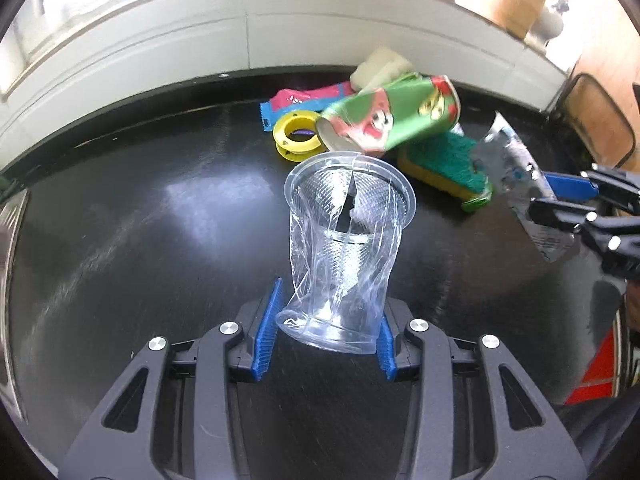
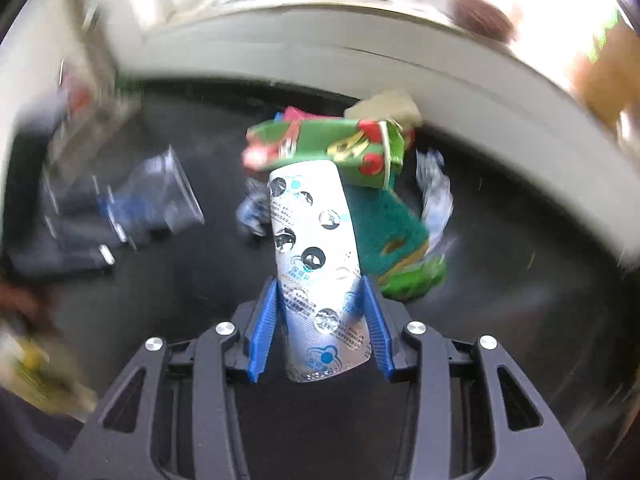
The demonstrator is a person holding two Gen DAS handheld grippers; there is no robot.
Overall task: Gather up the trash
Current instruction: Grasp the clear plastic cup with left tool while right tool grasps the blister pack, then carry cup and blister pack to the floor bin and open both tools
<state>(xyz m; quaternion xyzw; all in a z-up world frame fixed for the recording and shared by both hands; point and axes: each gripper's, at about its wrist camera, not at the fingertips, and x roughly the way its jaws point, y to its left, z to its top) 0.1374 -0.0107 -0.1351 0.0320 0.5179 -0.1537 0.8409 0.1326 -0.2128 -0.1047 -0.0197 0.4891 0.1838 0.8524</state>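
My left gripper [image 1: 326,320] is shut on a crumpled, cracked clear plastic cup [image 1: 346,240] and holds it above the black table [image 1: 140,240], mouth pointing away. My right gripper [image 2: 320,320] is shut on a silver foil blister pack [image 2: 316,264] with punched-out pockets. In the left wrist view the right gripper [image 1: 560,200] comes in from the right with the blister pack [image 1: 520,184]. A crushed green and red can [image 1: 392,116] lies in the pile behind; it also shows in the right wrist view [image 2: 332,148].
Beyond the cup lie a yellow tape spool [image 1: 294,136], a pink and blue wrapper [image 1: 304,98], a green and yellow scrub sponge [image 1: 444,164] and a pale sponge [image 1: 380,66]. A white wall panel [image 1: 200,52] borders the table's far edge. The right wrist view is motion-blurred.
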